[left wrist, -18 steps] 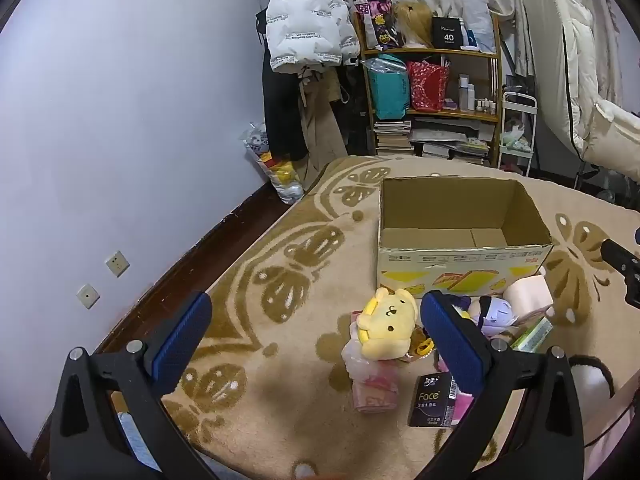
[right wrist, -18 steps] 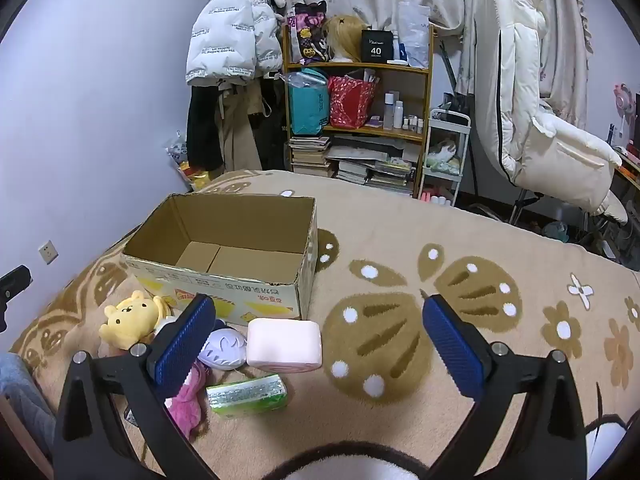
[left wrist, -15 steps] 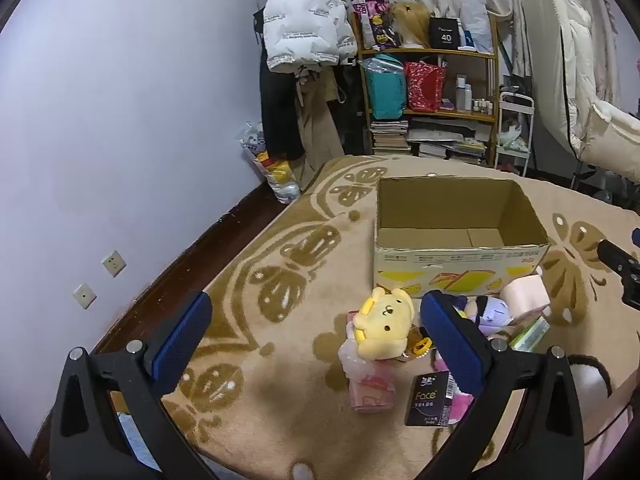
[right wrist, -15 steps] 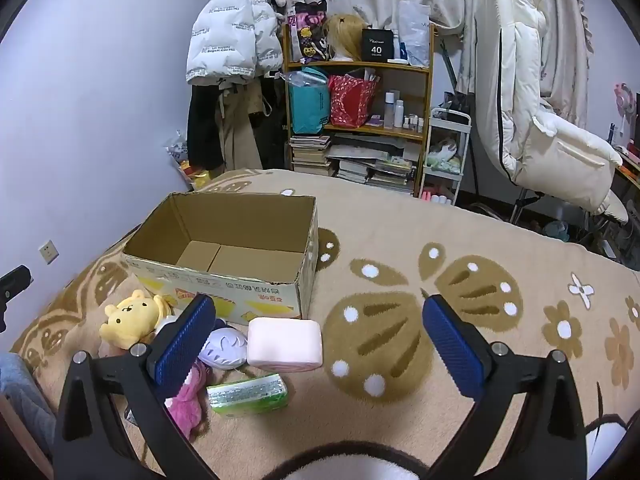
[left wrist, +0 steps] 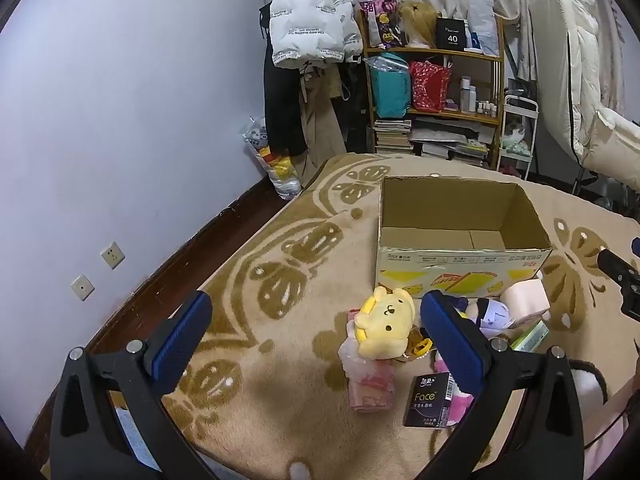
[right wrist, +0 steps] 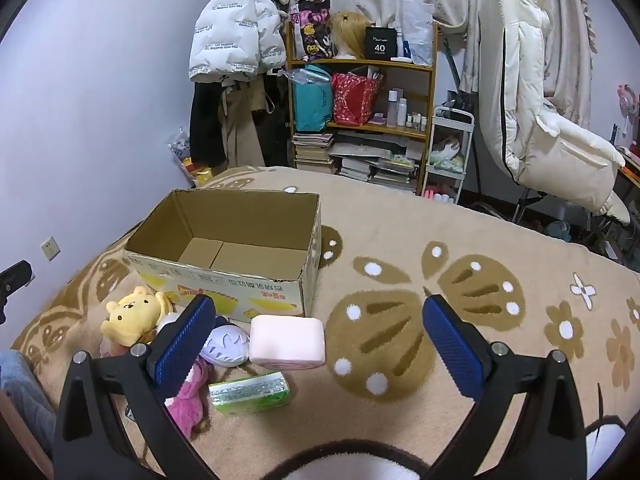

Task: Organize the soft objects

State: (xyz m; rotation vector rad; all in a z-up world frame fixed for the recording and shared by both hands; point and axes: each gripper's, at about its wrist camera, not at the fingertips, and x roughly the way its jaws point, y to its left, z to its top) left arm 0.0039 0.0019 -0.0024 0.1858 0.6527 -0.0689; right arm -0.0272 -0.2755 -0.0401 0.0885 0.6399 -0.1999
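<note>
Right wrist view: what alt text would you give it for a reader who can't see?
An open, empty gripper hovers over a patterned blanket, where a yellow plush, pink block and green tissue pack lie before an empty cardboard box.

- Box (right wrist: 224,276): matt corrugated cardboard, printed front, ragged top edge.
- Blanket (right wrist: 400,240): beige, fuzzy pile cloth.
- Yellow plush (left wrist: 384,328): soft, short-napped fabric.
- Pink block (right wrist: 287,342): smooth, matt foam.
- Green pack (right wrist: 250,393): glossy plastic wrap.
- Black pack (left wrist: 429,400): glossy printed film.
- Gripper pads (right wrist: 182,344): blue ribbed rubber on matt black plastic.
</note>
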